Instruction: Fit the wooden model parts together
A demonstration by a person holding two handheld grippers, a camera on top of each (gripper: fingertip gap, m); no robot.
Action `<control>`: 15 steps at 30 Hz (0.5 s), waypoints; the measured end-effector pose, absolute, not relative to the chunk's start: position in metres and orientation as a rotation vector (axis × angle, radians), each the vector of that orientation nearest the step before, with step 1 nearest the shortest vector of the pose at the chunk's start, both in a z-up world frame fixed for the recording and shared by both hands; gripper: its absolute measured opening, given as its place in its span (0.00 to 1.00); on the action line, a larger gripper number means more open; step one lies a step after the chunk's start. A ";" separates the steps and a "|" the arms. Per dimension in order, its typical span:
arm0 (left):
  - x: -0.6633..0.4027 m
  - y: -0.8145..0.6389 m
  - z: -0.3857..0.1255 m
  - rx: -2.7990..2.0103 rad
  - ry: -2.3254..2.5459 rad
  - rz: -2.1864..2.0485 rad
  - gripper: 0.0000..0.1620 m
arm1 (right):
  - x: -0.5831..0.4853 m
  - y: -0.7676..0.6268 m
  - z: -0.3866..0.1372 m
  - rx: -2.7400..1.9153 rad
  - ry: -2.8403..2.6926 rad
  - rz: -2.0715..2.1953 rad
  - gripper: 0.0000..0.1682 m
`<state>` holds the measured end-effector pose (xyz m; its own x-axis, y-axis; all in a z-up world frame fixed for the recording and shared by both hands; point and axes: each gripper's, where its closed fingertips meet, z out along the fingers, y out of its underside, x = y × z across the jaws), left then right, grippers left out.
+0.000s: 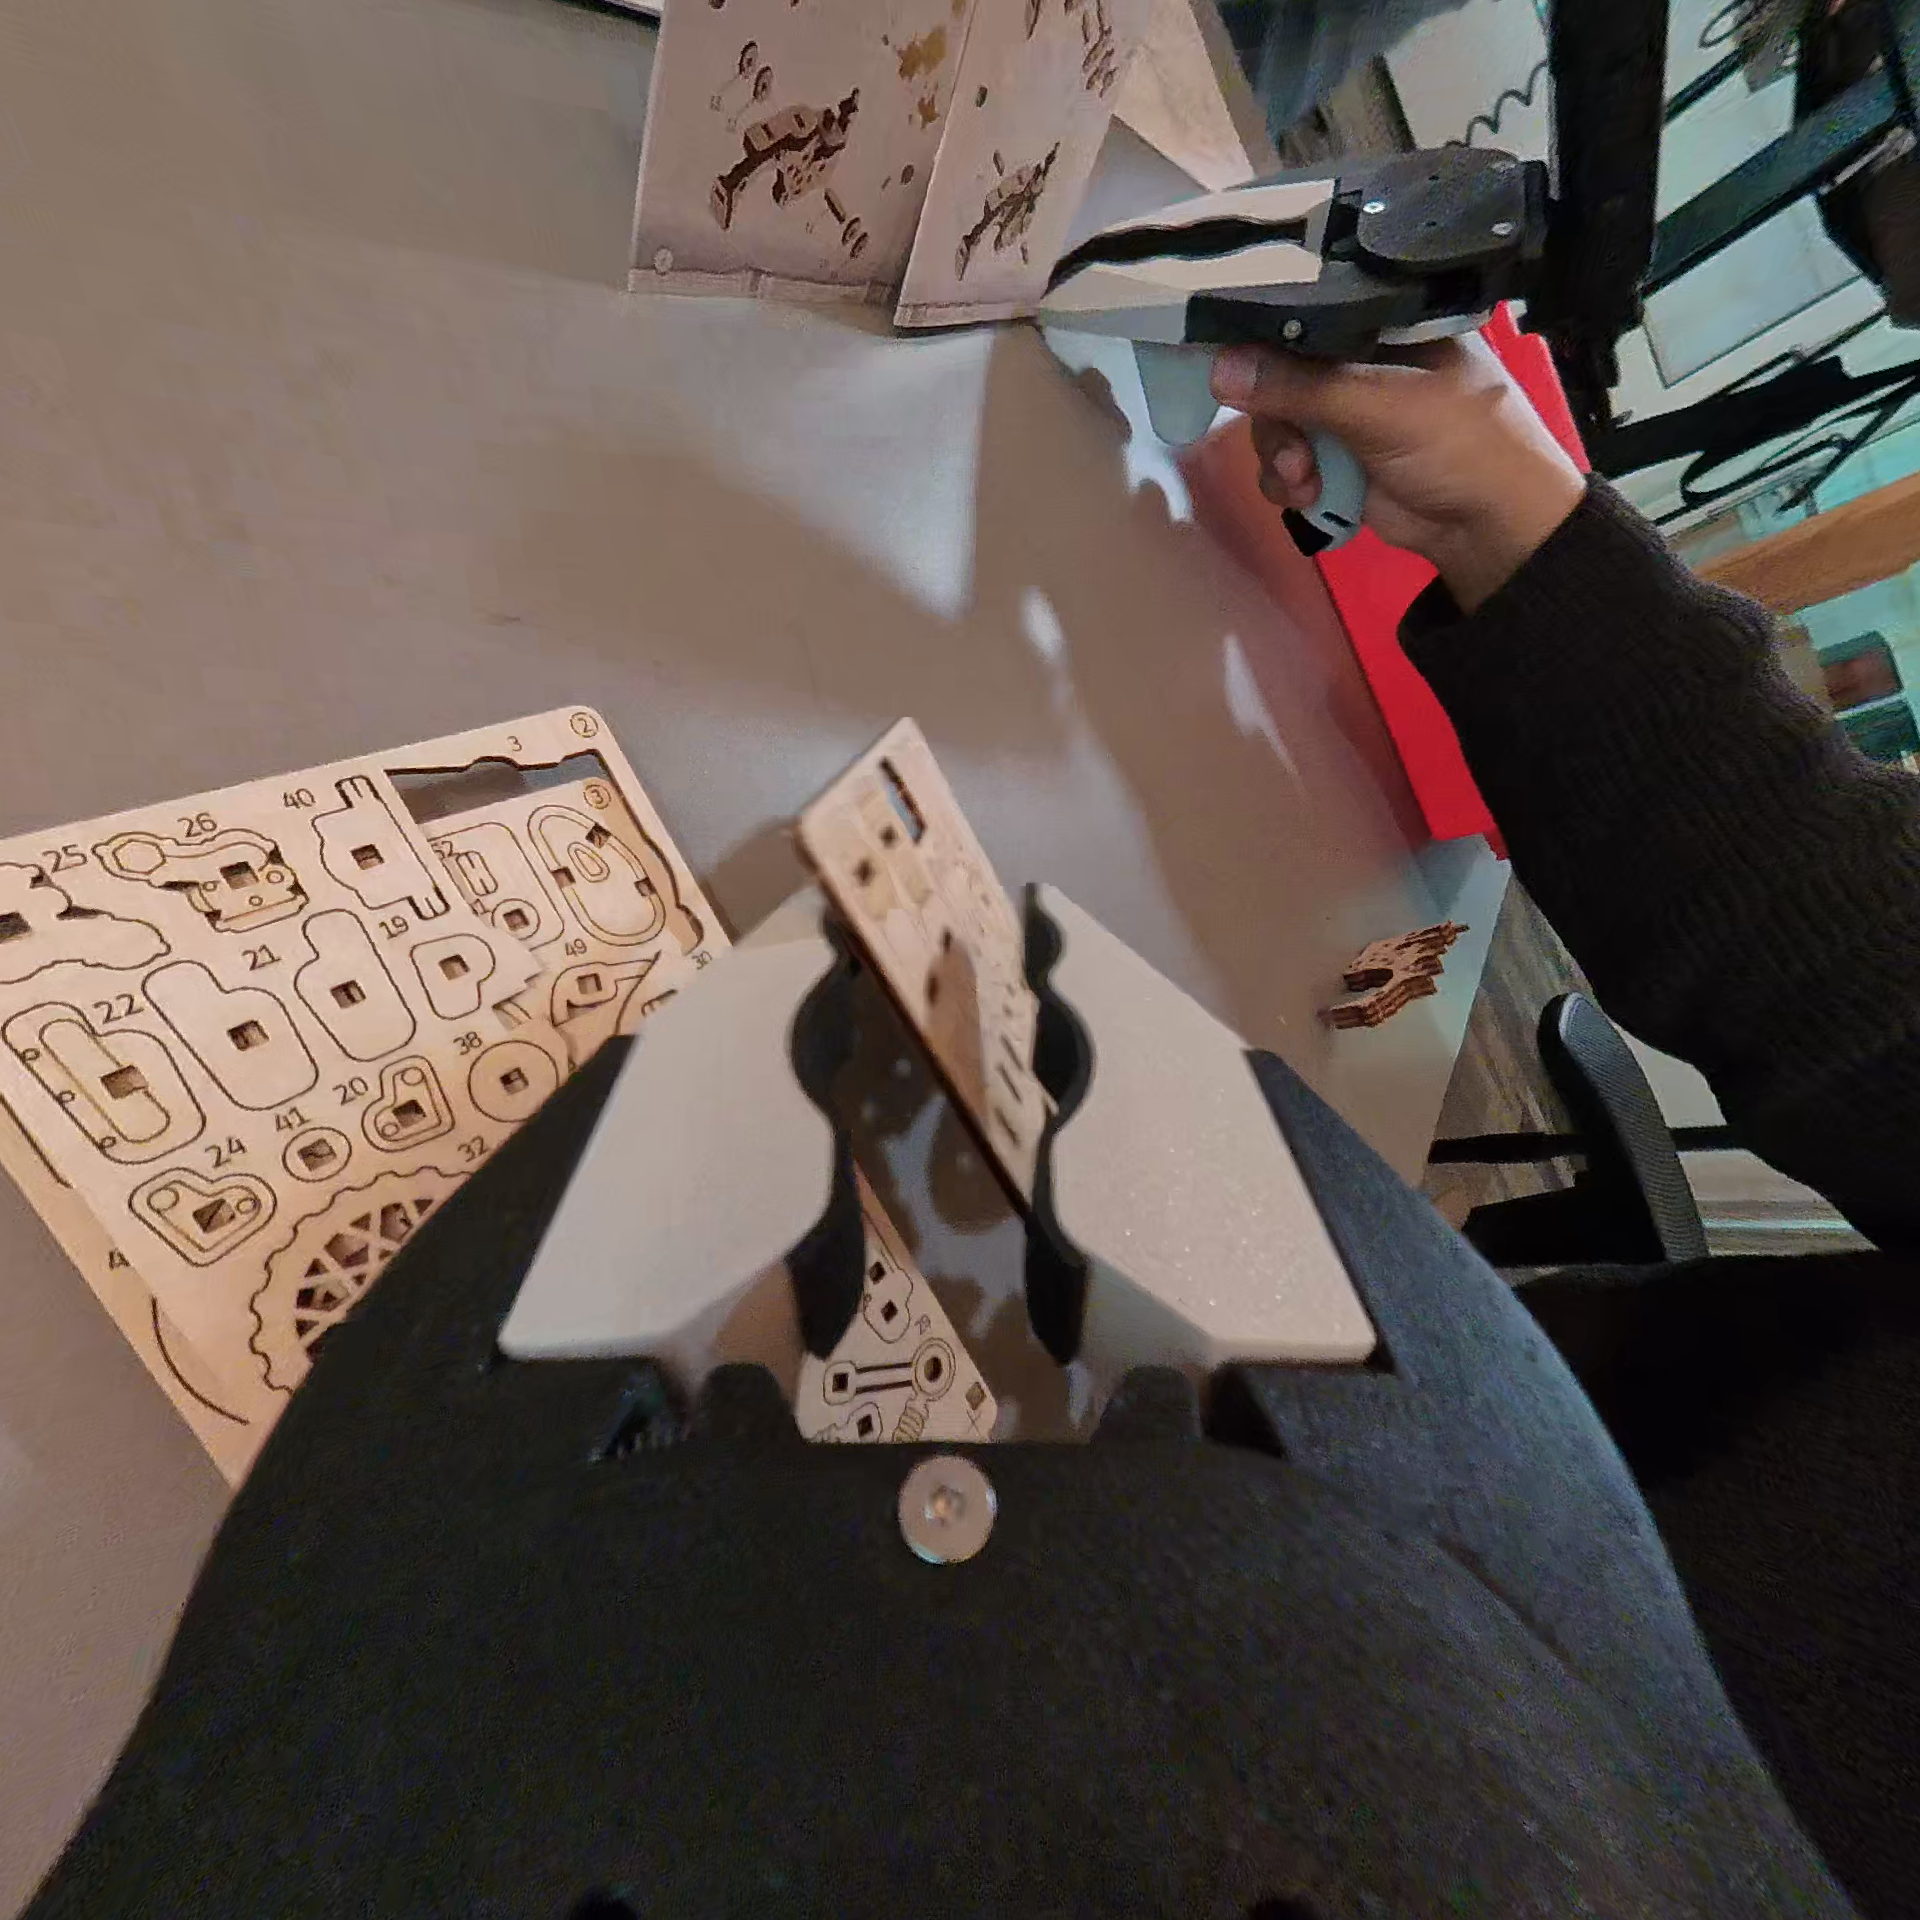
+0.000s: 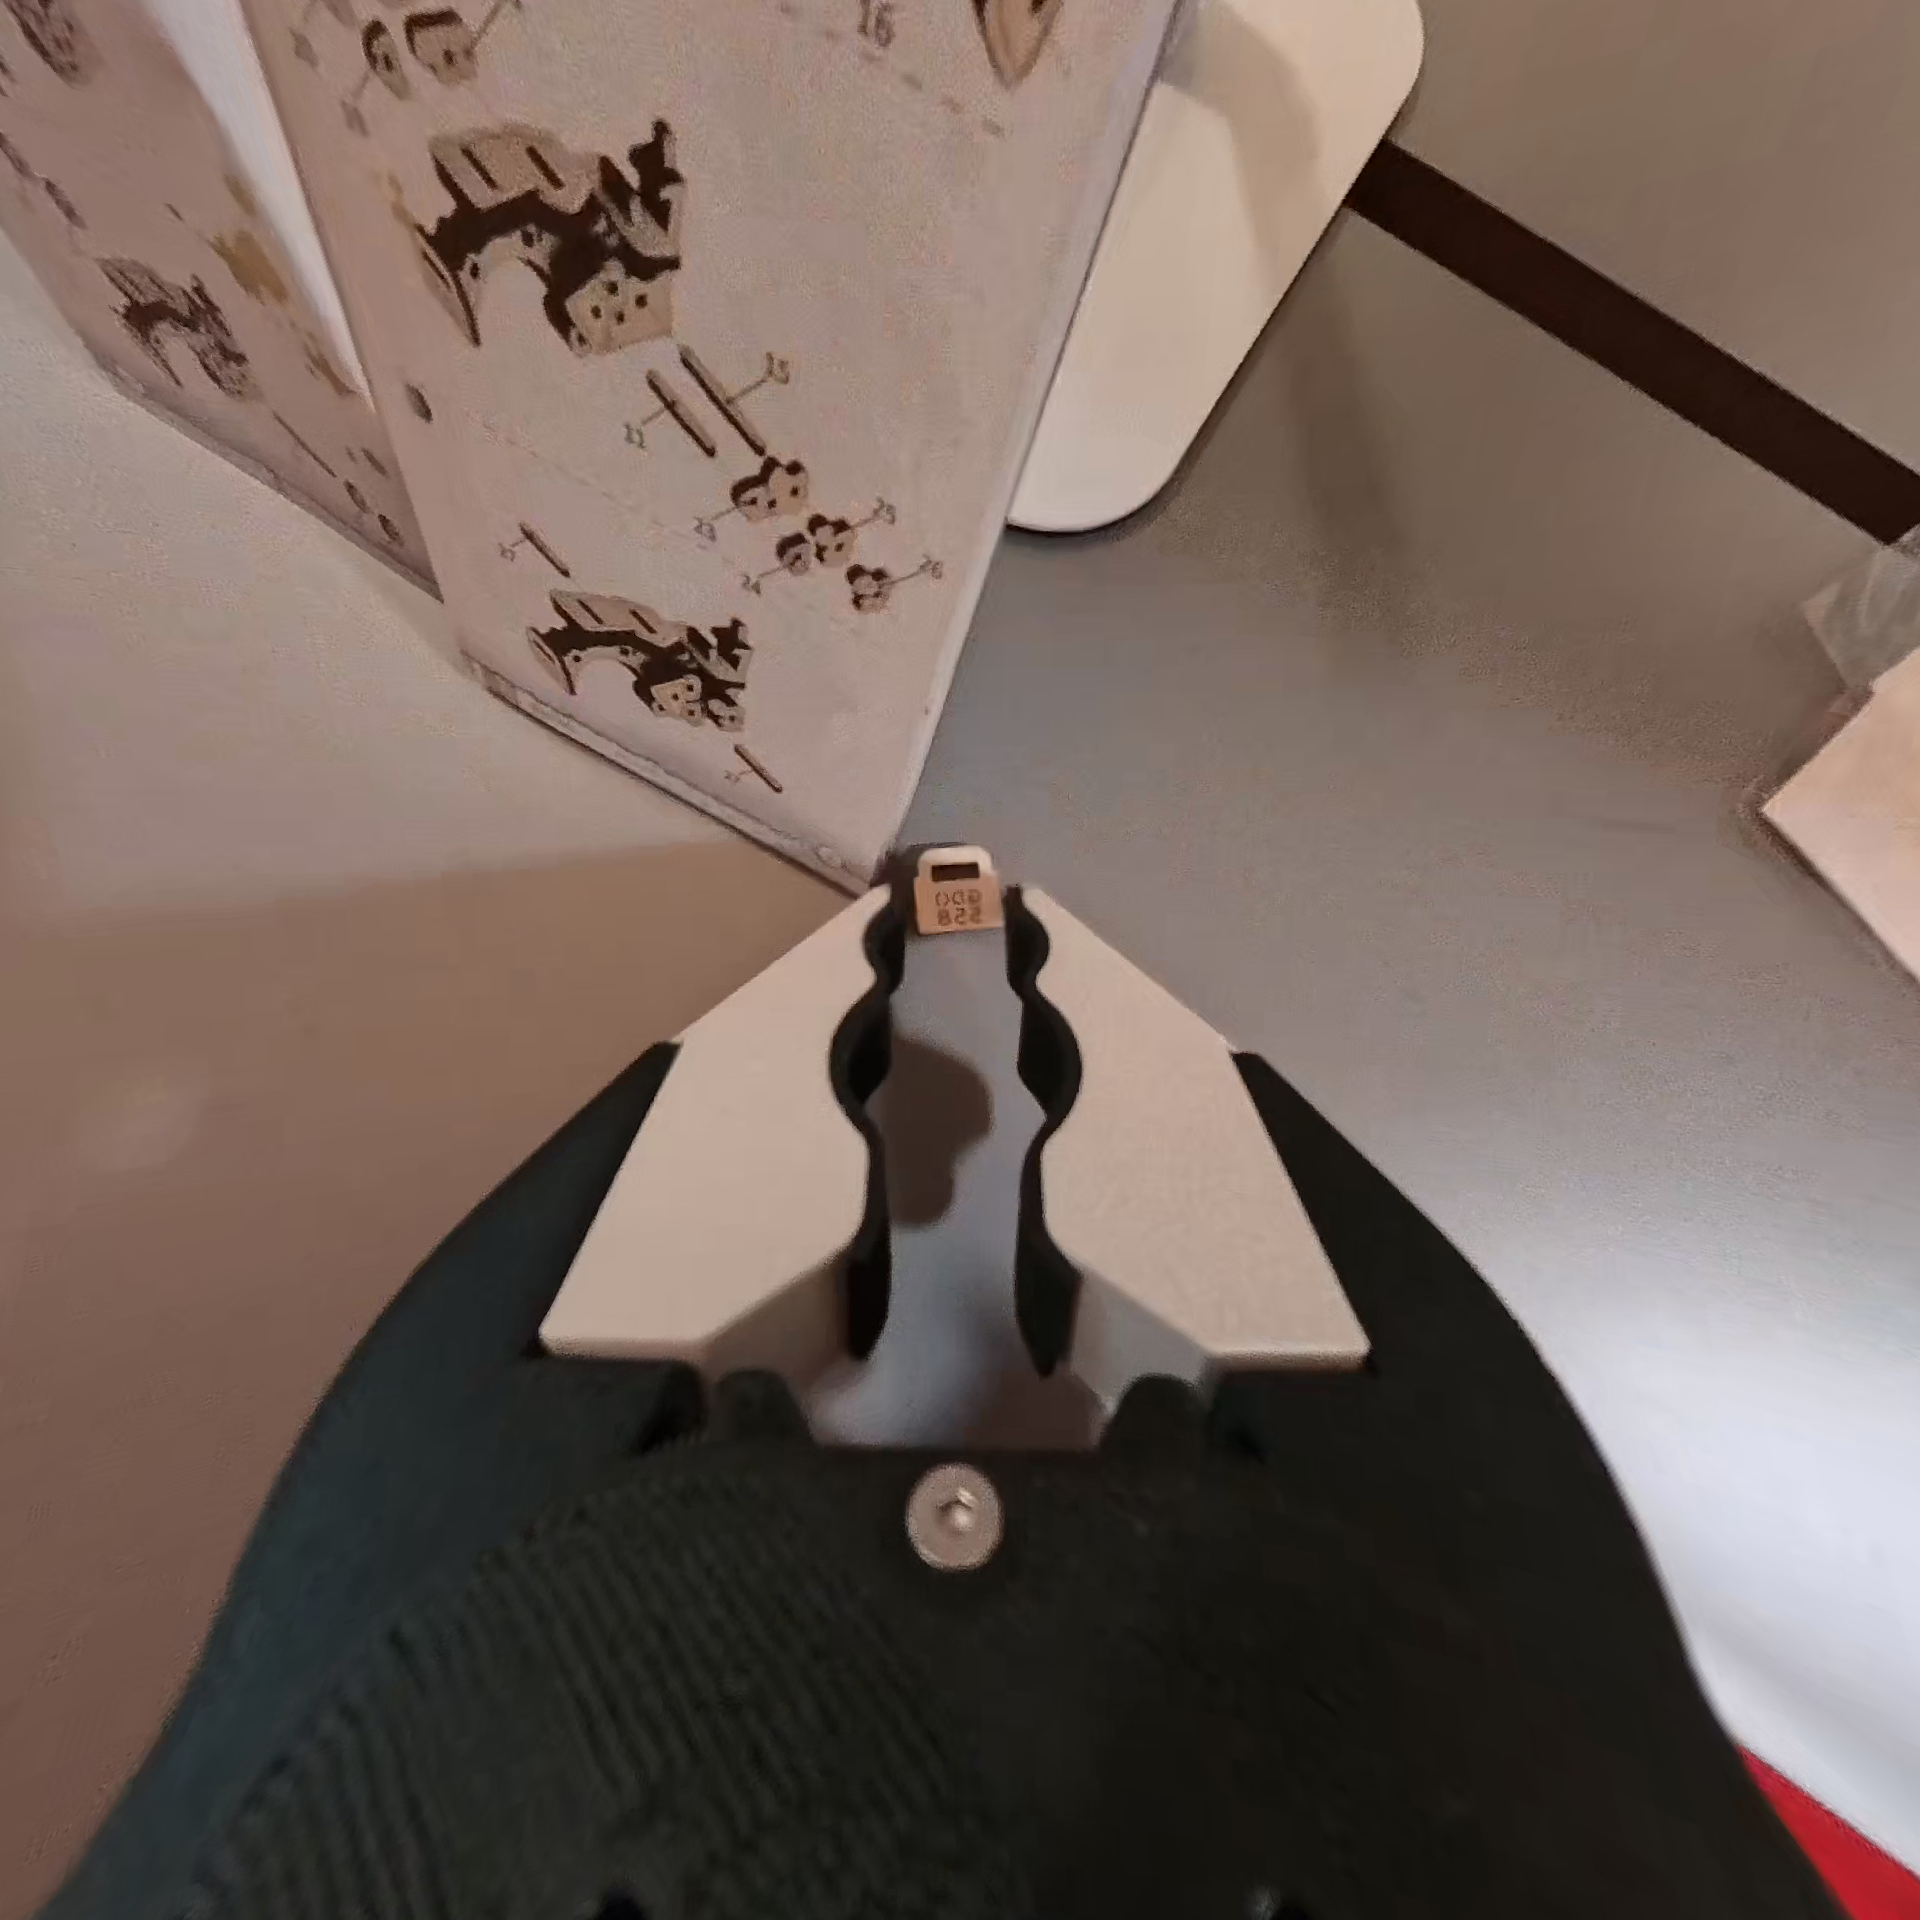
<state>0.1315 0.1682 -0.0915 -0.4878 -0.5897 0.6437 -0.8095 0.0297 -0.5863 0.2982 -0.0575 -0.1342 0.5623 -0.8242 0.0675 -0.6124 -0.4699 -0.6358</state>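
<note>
A grey desk [image 1: 312, 436] fills the scene; beyond its edge stand a black office chair [image 1: 1621, 1132] and dark shelving [image 1: 1766, 156].

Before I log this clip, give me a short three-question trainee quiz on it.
1. True or false: the left tongs hold a flat pale wooden parts sheet.
2. What do the right tongs pinch? A) small pale wooden piece with a slot B) a screw
3. Where does the small dark-edged assembled wooden piece lie?

Key: 1 true; 2 A, the small pale wooden piece; 3 alone on the grey table, near its right edge.
</note>
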 end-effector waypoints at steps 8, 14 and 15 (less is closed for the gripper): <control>0.122 0.180 -0.071 1.365 -1.966 1.482 0.03 | 0.289 -0.062 -0.135 -2.239 1.197 -0.501 0.09; 0.119 0.199 -0.064 1.393 -1.902 1.503 0.02 | 0.274 -0.076 -0.122 -2.129 1.320 -0.507 0.09; 0.118 0.199 -0.062 1.388 -1.876 1.520 0.01 | 0.272 -0.077 -0.117 -2.095 1.329 -0.501 0.09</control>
